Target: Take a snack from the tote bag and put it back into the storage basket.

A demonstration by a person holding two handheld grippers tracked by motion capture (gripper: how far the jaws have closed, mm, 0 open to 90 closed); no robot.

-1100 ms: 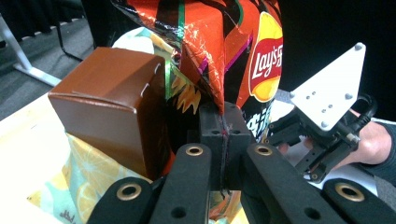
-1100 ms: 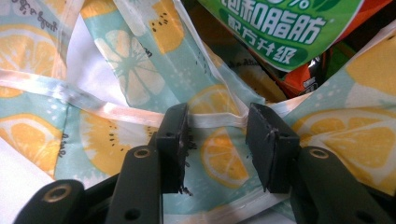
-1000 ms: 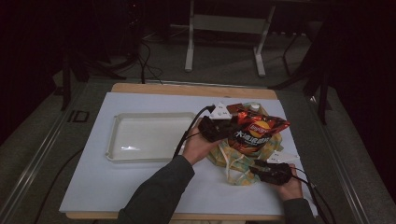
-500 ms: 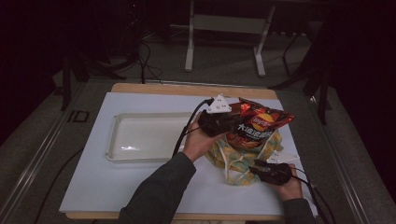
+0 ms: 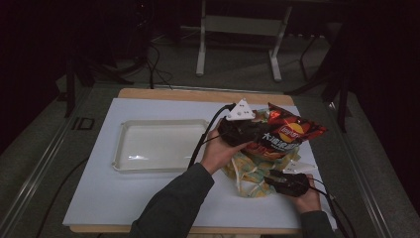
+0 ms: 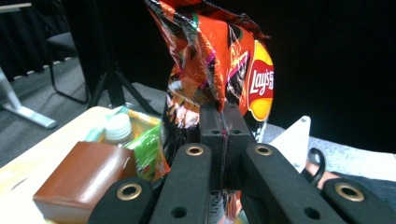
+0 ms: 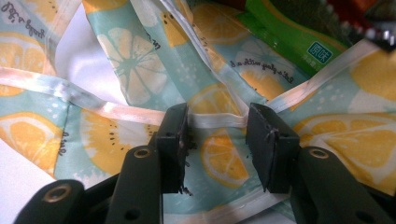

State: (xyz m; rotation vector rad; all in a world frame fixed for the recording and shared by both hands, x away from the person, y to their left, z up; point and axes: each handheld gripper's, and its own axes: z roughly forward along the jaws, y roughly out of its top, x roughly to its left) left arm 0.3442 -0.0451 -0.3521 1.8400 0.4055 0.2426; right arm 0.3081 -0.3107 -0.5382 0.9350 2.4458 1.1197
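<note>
Left hand-held gripper first: I have its jaws pressed tight together on the lower edge of the crisp bag, an orange-red Lay's packet that stands crumpled and upright above the pads in the left gripper view. From the high view I see the same left hand-held gripper holding that crisp bag lifted off the surface, above the lemon-print fabric bag, with my left forearm coming in from the bottom edge. To the left of all this, a white tray lies on the surface, well apart from the packet. In the left gripper view, beside the jaws, I can make out a brown box, a white-capped bottle and a green packet. Moving right, my right hand-held gripper sits low at the near right part of the surface, at the edge of the fabric bag. In the right gripper view, the right hand-held gripper has its jaws parted, one on either side of a fold of the fabric bag where a white trim strip crosses between them; the pads are not clamped on the cloth. A green packet edge shows at the top right of that view.
</note>
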